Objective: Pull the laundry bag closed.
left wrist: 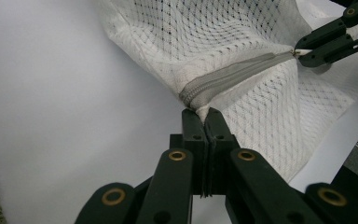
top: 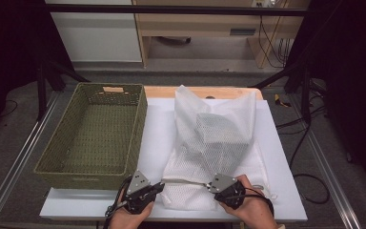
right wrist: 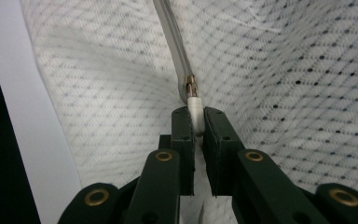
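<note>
Item: white mesh laundry bag (top: 209, 143), lying on the white table cover (top: 155, 129) to the right of the basket, its far end standing up loosely, something pale and bulky showing through the mesh in its middle. Zipper (top: 186, 181): grey tape, running along the near end of the bag, stretched straight between the two tools. Left gripper (top: 159, 187): held in the person's left hand (top: 131, 217) at the near table edge, jaws pressed together on the bag's fabric at the left end of the zipper; in the left gripper view (left wrist: 205, 116) the cloth is bunched up right at the tips. Right gripper (top: 208, 183): held in the right hand (top: 248, 205), jaws pinching the small white zipper pull (right wrist: 194, 109), with the brass slider (right wrist: 189, 85) just beyond the tips. Also present: green woven basket (top: 93, 133), rectangular, at the left of the table, its side just beside the bag. Cables (top: 112, 207) trail from both tools toward the person.
</note>
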